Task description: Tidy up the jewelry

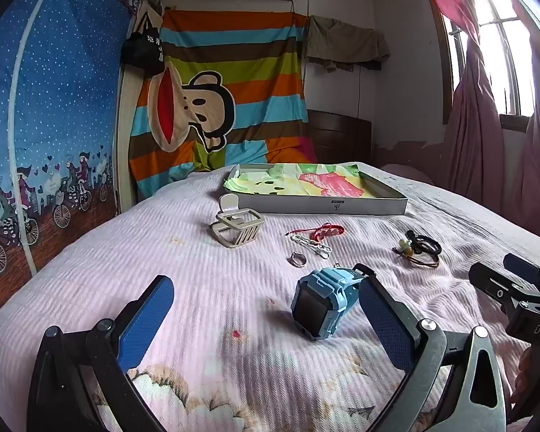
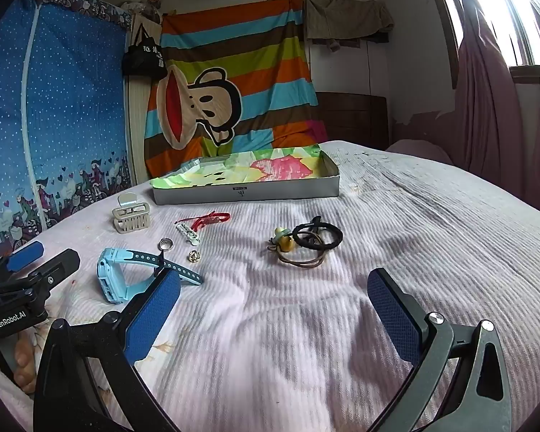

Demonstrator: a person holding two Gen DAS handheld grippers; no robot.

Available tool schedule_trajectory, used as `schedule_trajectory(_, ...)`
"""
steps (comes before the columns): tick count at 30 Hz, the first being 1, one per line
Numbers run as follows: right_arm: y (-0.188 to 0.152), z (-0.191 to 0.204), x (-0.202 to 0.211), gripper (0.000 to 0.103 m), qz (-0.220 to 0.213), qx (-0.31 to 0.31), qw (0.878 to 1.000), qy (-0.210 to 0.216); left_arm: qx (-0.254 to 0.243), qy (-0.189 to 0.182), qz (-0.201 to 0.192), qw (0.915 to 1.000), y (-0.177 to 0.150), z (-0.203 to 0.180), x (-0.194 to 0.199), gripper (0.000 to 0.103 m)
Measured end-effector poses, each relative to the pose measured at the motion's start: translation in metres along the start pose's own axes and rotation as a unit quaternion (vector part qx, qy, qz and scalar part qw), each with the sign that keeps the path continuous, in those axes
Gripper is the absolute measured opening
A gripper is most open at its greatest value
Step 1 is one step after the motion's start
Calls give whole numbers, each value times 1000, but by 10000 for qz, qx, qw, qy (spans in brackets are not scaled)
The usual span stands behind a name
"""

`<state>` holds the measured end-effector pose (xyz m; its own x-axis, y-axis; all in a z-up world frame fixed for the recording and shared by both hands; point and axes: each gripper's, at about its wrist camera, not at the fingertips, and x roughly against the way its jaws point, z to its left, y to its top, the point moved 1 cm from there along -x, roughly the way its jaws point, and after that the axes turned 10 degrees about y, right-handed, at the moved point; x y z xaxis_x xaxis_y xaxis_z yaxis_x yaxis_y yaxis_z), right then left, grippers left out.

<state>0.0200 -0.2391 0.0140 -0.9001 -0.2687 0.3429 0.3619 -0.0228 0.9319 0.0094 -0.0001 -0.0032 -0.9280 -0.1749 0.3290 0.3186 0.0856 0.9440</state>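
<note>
Where left tongs (image 1: 266, 315) gape: watch (image 1: 322, 300).

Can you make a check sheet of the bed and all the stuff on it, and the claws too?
Surface: bed cover, pink, ribbed, wrinkled.
Job's things: blue watch, beige hair clip, red cord, ring, hair ties, all loose on the cover; tray behind them, only a colourful lining seen inside.
Clutter: nothing seen.
Claws: left claw open, watch beside its right finger; right claw open, empty.
Cables: nothing seen on the bed.
Surroundings: striped monkey cloth, curtains, window.
</note>
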Motion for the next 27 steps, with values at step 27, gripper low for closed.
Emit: schedule_trajectory(27,0,0,-1,102,-4,14,10000,-4,-26,8,23,10000,0,0,0,103)
